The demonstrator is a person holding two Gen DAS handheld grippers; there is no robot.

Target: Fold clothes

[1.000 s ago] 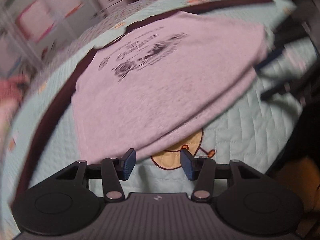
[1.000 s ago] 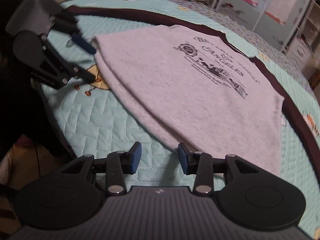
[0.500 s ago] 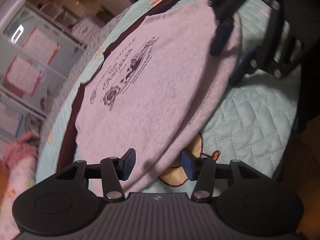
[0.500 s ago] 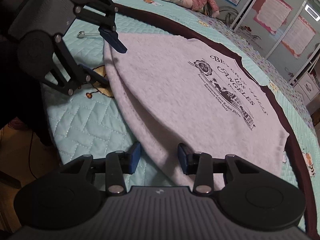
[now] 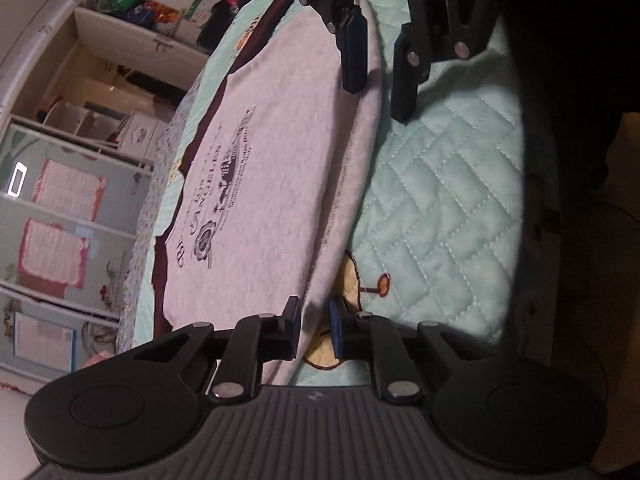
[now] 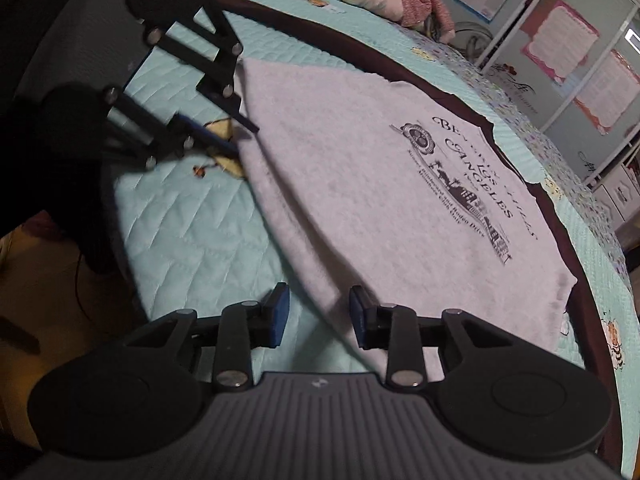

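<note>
1. A light grey shirt (image 6: 392, 184) with dark print lies flat on a pale green quilt (image 6: 192, 232) on a bed.
2. The shirt has dark sleeves (image 6: 328, 36) that stick out along its far side.
3. The left tongs (image 5: 315, 326) are at one bottom corner of the shirt. The hem edge runs between the two blue pads.
4. The left tongs are closing. There is only a small gap, and the cloth is in it. I cannot tell if the pads press the cloth yet.
5. The right tongs (image 6: 319, 314) are at the other bottom corner. The shirt's hem edge goes between their pads too.
6. The right tongs are also closing, but the pads are apart and do not press the cloth yet.
7. A yellow picture (image 5: 348, 280) sewn on the quilt peeks out from under the shirt, right by the left tongs.
</note>
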